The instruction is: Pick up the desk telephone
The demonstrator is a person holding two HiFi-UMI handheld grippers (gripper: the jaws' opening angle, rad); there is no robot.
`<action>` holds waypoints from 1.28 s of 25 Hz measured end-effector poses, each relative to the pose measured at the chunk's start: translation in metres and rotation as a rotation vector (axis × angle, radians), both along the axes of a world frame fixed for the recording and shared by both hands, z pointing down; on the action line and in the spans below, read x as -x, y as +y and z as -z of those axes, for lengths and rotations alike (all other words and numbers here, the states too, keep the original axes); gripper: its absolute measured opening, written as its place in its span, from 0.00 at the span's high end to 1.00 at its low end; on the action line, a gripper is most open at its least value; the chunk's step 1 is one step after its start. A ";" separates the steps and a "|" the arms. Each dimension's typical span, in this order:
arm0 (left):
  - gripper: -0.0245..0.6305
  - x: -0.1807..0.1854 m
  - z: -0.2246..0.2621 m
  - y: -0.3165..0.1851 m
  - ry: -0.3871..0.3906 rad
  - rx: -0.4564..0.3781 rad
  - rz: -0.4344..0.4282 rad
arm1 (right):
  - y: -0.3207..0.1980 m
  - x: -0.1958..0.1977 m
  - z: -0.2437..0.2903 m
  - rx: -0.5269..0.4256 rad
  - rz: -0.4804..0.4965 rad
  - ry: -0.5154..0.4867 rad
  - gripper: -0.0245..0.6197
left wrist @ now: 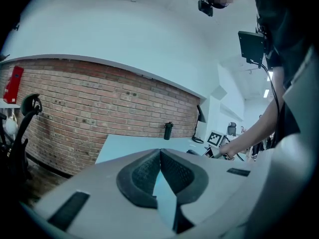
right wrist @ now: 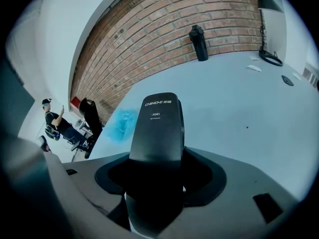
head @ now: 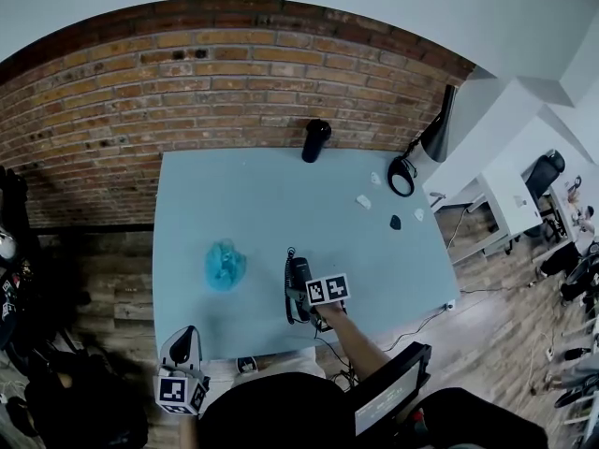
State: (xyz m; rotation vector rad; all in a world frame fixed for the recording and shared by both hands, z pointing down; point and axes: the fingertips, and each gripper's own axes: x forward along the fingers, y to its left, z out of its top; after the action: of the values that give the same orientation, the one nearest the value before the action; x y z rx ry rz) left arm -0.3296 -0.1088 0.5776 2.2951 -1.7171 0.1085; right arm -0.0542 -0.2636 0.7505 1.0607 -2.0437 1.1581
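**Right gripper clamping the telephone handset near the table's front edge**

Nearest of all, the person's dark-clothed shoulders (head: 271,410) are filling the bottom of the head view. Just to their left, the left gripper (head: 184,333) is hanging off the front of the table, over the wooden plank floor (head: 103,288). In its own view the left gripper (left wrist: 160,153) is pointing across the table, with its jaws meeting at the tips and nothing sitting between them.

The right gripper (head: 303,293) is reaching in over the pale blue rectangular table (head: 262,204), near the front edge. Its jaws are pressing on both sides of the black plastic telephone handset (head: 299,271). In the right gripper view, the handset (right wrist: 158,128) is standing up out of the right gripper (right wrist: 155,176) and showing pale lettering on its back. A black coiled cord (head: 288,293) is running alongside the handset. I cannot tell whether the handset is clear of the tabletop.

Left of the handset and well apart from it, a crumpled turquoise plastic bag (head: 225,263) is lying on the table. A black cylindrical bottle (head: 315,140) is standing upright at the far edge, against the red brick wall (head: 187,82). At the far right corner a black desk lamp (head: 435,138) is leaning over its round base.
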 end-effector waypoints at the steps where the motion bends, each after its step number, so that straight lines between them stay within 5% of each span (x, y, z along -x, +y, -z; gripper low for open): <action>1: 0.93 0.000 0.001 -0.001 -0.002 -0.003 -0.004 | 0.000 0.003 0.005 -0.008 -0.005 -0.019 0.52; 16: 0.93 -0.003 -0.002 0.008 0.006 -0.007 -0.019 | 0.012 0.038 0.056 -0.094 -0.013 -0.200 0.52; 32: 0.93 -0.020 0.020 -0.014 -0.053 -0.048 -0.131 | 0.019 0.081 0.119 -0.245 0.030 -0.345 0.52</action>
State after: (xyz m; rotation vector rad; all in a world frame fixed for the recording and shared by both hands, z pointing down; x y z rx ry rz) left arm -0.3098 -0.1232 0.5579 2.4605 -1.6092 0.1571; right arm -0.1350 -0.2448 0.6312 0.9906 -2.5143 1.1617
